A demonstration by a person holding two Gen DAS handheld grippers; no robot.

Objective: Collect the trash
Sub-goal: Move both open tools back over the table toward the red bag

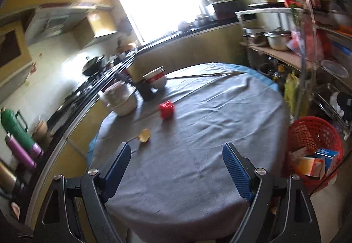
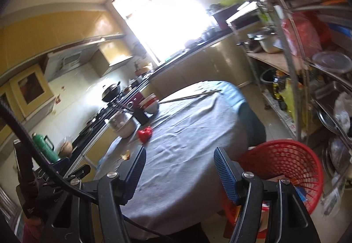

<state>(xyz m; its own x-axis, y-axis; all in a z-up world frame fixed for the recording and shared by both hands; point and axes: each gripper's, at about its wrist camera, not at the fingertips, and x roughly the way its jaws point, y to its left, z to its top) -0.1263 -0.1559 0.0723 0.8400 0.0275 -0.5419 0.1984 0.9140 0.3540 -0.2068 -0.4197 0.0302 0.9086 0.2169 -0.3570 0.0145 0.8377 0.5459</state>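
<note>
- left gripper: jaws spread wide, nothing between the blue pads, held over the near edge of the round table.
- right gripper: jaws likewise spread apart, empty, above the table's near edge; the red basket shows just past its right finger.
- table: covered with a wrinkled grey cloth; a blue underlayer shows at the far rim.
- trash on the table: a crumpled red piece lies left of the table's centre, near the lidded pot; in the right wrist view the same red piece sits just beside the pot.
- a small yellowish scrap lies at the table's left edge, nearer the camera than the red piece and apart from it; its exact nature cannot be told.
- red basket: stands on the floor just beside the table's right side; cartons, orange and blue-white, lie inside it.
- other items on the table's far left: stacked bowls with a red band, a dark holder beside them, and the lidded pot.
- a long thin rod lies across the table's far edge.
- a metal rack with pots stands beyond the basket, right of the table.
- both views are motion-blurred; fine detail is unreliable.
</note>
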